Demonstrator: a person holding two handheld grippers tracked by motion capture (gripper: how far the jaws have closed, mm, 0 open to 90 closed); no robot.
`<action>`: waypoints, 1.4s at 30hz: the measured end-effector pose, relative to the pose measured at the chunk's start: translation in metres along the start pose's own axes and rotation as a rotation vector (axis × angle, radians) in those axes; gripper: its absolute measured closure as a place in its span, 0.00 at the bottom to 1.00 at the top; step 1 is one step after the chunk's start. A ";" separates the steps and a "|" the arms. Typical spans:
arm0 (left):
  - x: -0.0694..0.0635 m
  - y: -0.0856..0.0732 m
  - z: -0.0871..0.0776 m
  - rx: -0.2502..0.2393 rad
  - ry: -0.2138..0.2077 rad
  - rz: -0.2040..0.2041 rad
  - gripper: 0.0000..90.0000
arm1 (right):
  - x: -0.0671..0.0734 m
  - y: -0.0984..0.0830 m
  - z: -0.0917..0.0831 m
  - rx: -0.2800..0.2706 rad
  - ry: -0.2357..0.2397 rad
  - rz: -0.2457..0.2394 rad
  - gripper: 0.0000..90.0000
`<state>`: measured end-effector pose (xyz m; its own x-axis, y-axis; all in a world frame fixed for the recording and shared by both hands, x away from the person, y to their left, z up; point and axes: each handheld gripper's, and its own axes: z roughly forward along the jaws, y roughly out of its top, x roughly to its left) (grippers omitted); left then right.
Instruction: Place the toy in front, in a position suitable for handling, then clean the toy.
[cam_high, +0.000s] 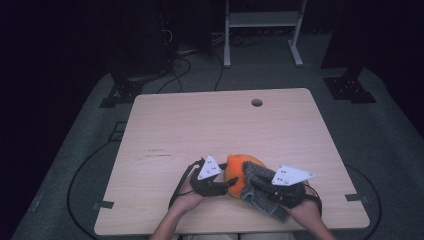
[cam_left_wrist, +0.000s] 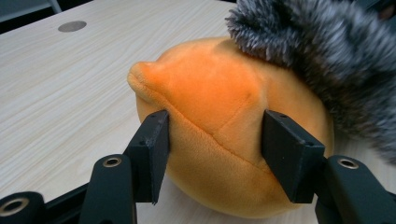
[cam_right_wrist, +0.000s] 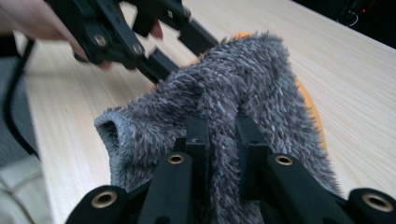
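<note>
The left gripper (cam_left_wrist: 215, 154) pinches the orange plush (cam_left_wrist: 224, 121). The right gripper (cam_right_wrist: 223, 140) pinches the grey furry cloth (cam_right_wrist: 233, 88) draped over it, near the table (cam_high: 210, 120) front edge; bare wood lies beyond.

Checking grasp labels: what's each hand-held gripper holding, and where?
Left hand-held gripper squeezes the orange plush by its sides; right hand-held gripper pinches a fold of the grey cloth.

The right side of the round orange plush ball (cam_left_wrist: 219, 126) is covered by the shaggy grey fleece cloth (cam_left_wrist: 322, 51), which is cut off by the left gripper view's top and right edges
</note>
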<state>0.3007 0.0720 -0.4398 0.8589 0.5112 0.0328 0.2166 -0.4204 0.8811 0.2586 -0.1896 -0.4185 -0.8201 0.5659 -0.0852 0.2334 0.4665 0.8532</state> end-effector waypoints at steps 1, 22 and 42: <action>0.001 -0.001 0.000 -0.004 -0.001 -0.008 0.47 | -0.004 -0.002 0.000 0.002 -0.005 0.016 0.86; 0.003 -0.003 0.001 -0.001 -0.005 -0.013 0.44 | 0.002 -0.004 0.001 0.016 -0.027 -0.032 0.86; 0.007 0.002 0.002 -0.040 -0.061 -0.068 0.60 | 0.009 -0.003 -0.003 -0.015 -0.093 -0.045 0.86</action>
<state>0.3078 0.0733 -0.4388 0.8696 0.4907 -0.0556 0.2578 -0.3550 0.8986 0.2494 -0.1877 -0.4206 -0.7775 0.6056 -0.1698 0.1895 0.4830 0.8549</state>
